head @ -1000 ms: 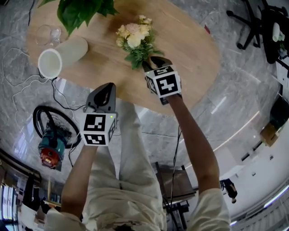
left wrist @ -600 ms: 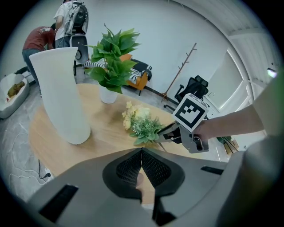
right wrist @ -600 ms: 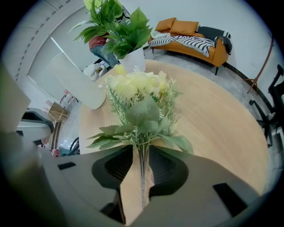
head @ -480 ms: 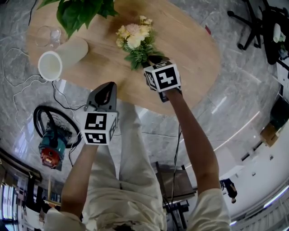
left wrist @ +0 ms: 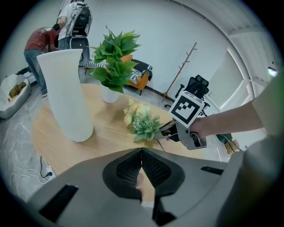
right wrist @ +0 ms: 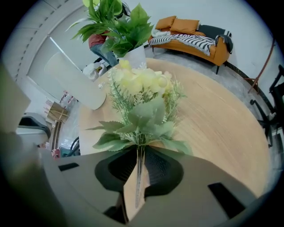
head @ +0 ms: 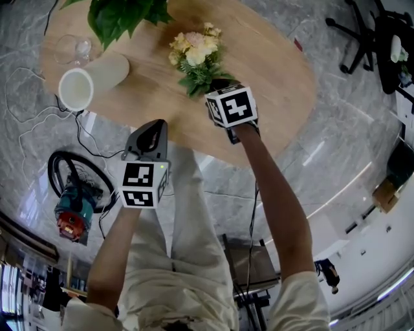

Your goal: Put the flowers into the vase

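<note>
Between the jaws of the right gripper (right wrist: 140,148) sit the thin stems of the flowers (right wrist: 142,102). Its jaws have just been closing, and now they pinch the stems. The yellow and pink blooms point away, low over the wooden table (head: 272,71). The white vase (head: 90,79) stands upright, well apart on the left, near a green potted plant (head: 123,13). The left gripper (left wrist: 141,153) is squeezed tight with nothing in it, by the table's near edge.

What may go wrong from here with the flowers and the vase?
The jaws of the right gripper have just been closing on the thin stems of the yellow-and-green artificial bouquet; it may slip or swing.
The tall white vase stands unheld, the shut left gripper apart from it; broad leaves may tip it.
</note>
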A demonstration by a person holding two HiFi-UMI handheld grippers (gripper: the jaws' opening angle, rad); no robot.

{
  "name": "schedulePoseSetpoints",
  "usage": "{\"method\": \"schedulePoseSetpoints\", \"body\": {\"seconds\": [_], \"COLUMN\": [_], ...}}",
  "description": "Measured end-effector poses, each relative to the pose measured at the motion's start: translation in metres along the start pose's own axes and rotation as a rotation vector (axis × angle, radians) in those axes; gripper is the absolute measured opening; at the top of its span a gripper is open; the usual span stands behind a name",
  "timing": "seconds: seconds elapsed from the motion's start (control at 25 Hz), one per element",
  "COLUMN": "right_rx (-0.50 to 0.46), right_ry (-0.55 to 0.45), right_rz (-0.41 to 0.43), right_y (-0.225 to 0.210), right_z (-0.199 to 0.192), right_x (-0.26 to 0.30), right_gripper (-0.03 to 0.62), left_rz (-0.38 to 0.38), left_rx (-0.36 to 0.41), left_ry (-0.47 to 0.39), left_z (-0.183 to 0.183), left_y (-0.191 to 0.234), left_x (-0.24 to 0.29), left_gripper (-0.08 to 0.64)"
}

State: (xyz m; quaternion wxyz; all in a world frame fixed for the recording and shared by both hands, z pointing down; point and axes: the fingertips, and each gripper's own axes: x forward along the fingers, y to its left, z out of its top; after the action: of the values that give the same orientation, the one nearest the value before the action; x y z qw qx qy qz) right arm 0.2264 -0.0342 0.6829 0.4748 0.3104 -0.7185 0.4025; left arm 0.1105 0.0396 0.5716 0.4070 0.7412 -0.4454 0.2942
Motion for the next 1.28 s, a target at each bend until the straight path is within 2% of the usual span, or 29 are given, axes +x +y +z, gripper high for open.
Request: {"method": "schedulePoseSetpoints", "body": {"seconds": [0.32,0.8,1.28], "right_rx": [0.018,0.149,0.231], "right_ry": [-0.043,-0.126,-0.212], "right_rz": [0.006,0.08,0.095], "right_y": [0.01,0.03,0.041], "right_z": [-0.003,-0.017,-0.018], "right_x": [-0.007,-0.025,-0.066], "right_gripper": [0.048,0.04,0.038], "left_rz": [0.01,0.016,0.003], "left_rx": [0.006,0.031,0.066], "left_ry": [-0.001,-0.015,-0.032], "left_z": [-0.006,-0.006,0.009], "left_y": [0.0,-0.003,-0.014], "left_x": [-0.009,-0.025,-0.047], "left_gripper": [0.008,0.008,0.008]}}
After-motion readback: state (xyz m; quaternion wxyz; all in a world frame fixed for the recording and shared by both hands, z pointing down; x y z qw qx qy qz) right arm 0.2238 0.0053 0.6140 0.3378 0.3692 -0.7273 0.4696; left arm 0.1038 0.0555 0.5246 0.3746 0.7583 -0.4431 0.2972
